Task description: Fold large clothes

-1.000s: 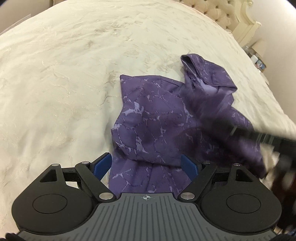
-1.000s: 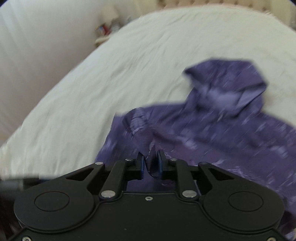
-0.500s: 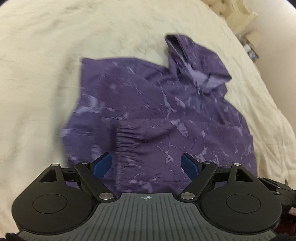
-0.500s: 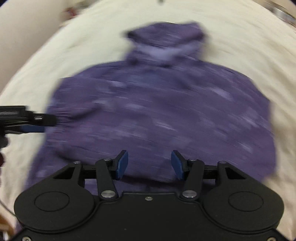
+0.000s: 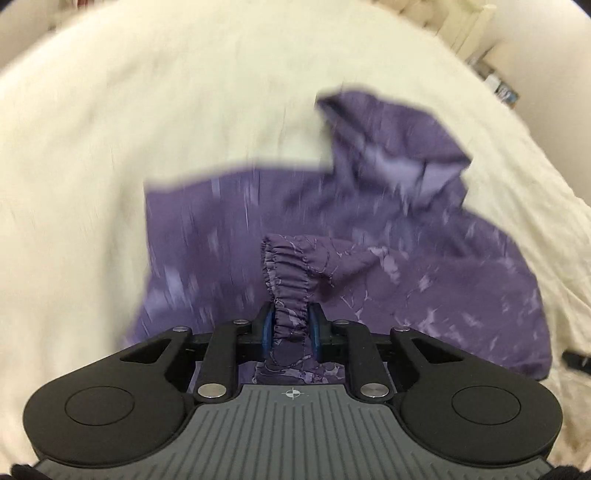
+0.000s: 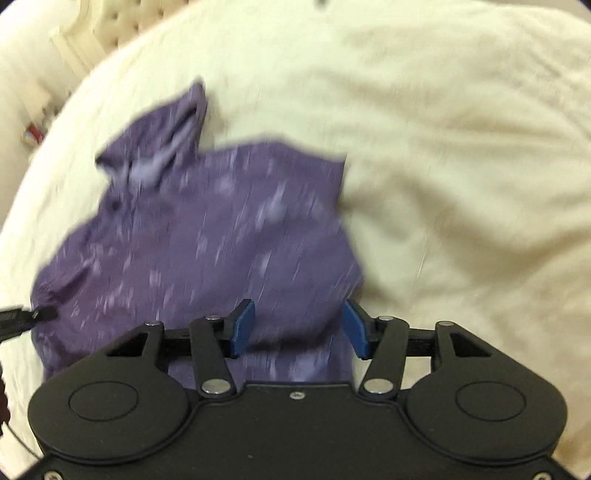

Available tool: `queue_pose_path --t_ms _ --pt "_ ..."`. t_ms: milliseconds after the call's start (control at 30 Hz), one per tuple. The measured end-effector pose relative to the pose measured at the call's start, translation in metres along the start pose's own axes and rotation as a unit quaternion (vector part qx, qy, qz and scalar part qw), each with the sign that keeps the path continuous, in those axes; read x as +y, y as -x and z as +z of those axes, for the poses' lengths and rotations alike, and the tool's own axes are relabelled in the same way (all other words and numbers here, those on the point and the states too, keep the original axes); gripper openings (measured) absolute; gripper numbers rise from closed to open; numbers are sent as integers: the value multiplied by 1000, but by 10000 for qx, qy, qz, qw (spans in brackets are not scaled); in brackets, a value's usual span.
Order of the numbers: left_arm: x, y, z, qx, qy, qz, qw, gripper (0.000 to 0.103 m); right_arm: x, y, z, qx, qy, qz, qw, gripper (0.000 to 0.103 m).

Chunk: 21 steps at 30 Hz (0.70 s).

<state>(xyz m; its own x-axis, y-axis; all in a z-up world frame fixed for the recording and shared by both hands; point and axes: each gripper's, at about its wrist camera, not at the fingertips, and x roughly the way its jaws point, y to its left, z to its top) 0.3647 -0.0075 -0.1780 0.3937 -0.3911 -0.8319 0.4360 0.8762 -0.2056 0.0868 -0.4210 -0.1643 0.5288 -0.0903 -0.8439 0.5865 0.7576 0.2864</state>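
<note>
A purple marbled hoodie (image 5: 388,229) lies on the cream bed, its hood (image 5: 399,147) pointing away. My left gripper (image 5: 291,328) is shut on the hoodie's elastic sleeve cuff (image 5: 286,269) and holds the sleeve up over the body. In the right wrist view the same hoodie (image 6: 207,236) lies ahead, hood (image 6: 162,140) at upper left. My right gripper (image 6: 299,328) is open and empty, just above the hoodie's near right edge. The left gripper's tip (image 6: 40,314) shows at that view's left edge, at the cuff.
The cream bedspread (image 5: 147,110) spreads all around the hoodie. A tufted headboard (image 6: 110,22) and a bedside table with small items (image 5: 498,85) stand at the far end by the wall.
My left gripper went from open to shut on the sleeve cuff and lifted it. My right gripper let go of the fabric, opened and swung to the hoodie's right side.
</note>
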Motion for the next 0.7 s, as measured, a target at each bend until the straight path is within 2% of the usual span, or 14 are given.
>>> queue_pose_path --t_ms 100,200,300,400,433,500,567,633,700 --pt "5 6 8 -173 -11 135 9998 19 -11 -8 26 -169 -258 21 9995 61" --pt "11 -2 9 35 105 73 9999 19 -19 -27 50 -190 -352 18 9992 61" --pt "8 -9 6 168 85 93 9998 19 -16 -58 66 -29 -197 -96 9998 59" --pt "9 -12 4 253 110 82 9996 19 -22 -76 76 82 -342 -152 9993 48" --pt "10 -12 4 260 117 68 9996 19 -25 -81 79 101 -448 -130 9989 41" --pt "12 -14 3 298 135 24 9995 19 -30 -91 86 228 -584 -48 9980 12" --pt "14 -17 3 358 148 15 9992 19 -26 -101 98 375 -414 44 9984 9" --pt "15 -20 2 387 128 25 9992 20 -18 -103 114 224 -35 -166 9996 4" --pt "16 -24 1 463 103 82 9988 21 -19 -107 129 151 4 -339 9993 4"
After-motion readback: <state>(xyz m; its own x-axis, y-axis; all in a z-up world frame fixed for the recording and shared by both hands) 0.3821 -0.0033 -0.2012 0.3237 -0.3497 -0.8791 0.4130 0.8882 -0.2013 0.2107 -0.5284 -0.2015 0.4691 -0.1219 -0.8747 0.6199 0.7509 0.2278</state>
